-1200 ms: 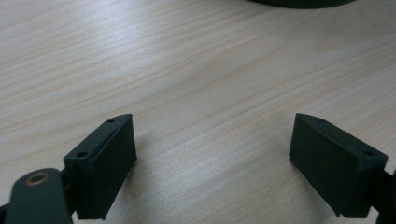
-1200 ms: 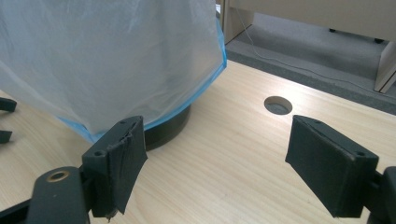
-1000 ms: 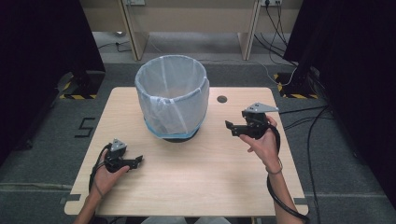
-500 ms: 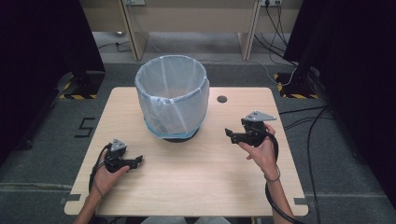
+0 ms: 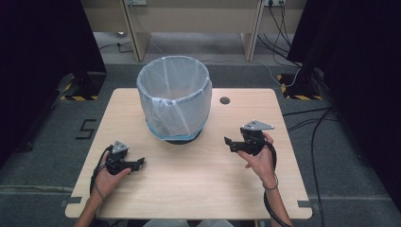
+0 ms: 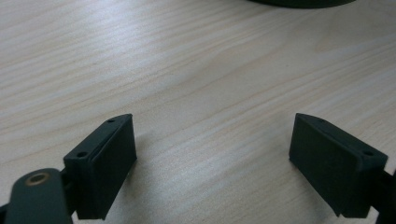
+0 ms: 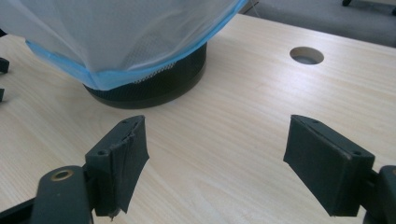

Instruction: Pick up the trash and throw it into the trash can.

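Note:
A black mesh bin lined with a white and blue bag [image 5: 173,97] stands at the back middle of the wooden table [image 5: 189,189]. My left gripper [image 5: 138,163] rests low at the front left, pointing right, open with bare wood between its jaws [image 6: 212,154]. My right gripper [image 5: 229,143] is held just above the table to the right of the bin, pointing left at it, open and holding nothing [image 7: 215,158]. The bin's dark base and hanging bag [image 7: 140,56] lie ahead of it in the right gripper view.
A round cable hole [image 5: 224,100] sits in the table behind the right gripper, also seen as the hole [image 7: 306,55] in the right gripper view. Cables [image 5: 302,118] run over the floor at the right. A desk's legs [image 5: 135,38] stand beyond the table.
My right gripper has come down and toward the front of the table, from beside the bin's wall to lower near its base. The left gripper has stayed put.

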A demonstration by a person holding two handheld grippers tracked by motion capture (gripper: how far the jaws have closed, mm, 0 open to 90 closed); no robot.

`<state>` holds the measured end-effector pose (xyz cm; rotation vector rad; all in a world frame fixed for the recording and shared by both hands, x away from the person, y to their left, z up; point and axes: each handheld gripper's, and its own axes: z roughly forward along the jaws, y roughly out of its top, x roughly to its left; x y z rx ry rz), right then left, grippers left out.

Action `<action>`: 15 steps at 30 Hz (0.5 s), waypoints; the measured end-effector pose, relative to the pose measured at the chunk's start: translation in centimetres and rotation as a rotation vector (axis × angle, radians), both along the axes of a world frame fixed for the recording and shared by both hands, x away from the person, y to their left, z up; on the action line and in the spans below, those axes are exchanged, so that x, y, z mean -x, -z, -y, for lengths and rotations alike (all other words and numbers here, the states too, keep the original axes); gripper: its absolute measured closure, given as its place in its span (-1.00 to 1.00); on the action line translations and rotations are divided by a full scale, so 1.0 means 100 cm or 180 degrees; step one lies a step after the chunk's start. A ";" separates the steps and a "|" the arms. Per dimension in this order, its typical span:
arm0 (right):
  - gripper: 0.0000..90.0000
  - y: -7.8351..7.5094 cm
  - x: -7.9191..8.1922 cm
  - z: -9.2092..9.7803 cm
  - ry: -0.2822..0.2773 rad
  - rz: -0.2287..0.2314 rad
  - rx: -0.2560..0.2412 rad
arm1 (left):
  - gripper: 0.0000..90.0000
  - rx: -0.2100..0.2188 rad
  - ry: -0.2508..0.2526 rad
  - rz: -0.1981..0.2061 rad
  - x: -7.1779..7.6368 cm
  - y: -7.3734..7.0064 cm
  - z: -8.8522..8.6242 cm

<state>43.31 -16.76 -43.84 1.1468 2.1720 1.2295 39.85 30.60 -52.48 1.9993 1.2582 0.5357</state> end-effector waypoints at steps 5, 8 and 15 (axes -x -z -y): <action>-0.53 0.008 -0.001 0.000 -0.0006 -0.0064 -0.0012 | -0.69 0.0008 -0.0004 0.0009 0.000 0.000 0.000; -0.52 0.014 -0.001 0.001 -0.0008 -0.0102 -0.0008 | -0.69 0.0001 -0.0001 0.0006 0.000 0.000 0.000; -0.52 0.022 0.001 0.003 0.0009 -0.0178 0.0004 | -0.69 0.0000 -0.0001 0.0000 0.001 0.000 0.000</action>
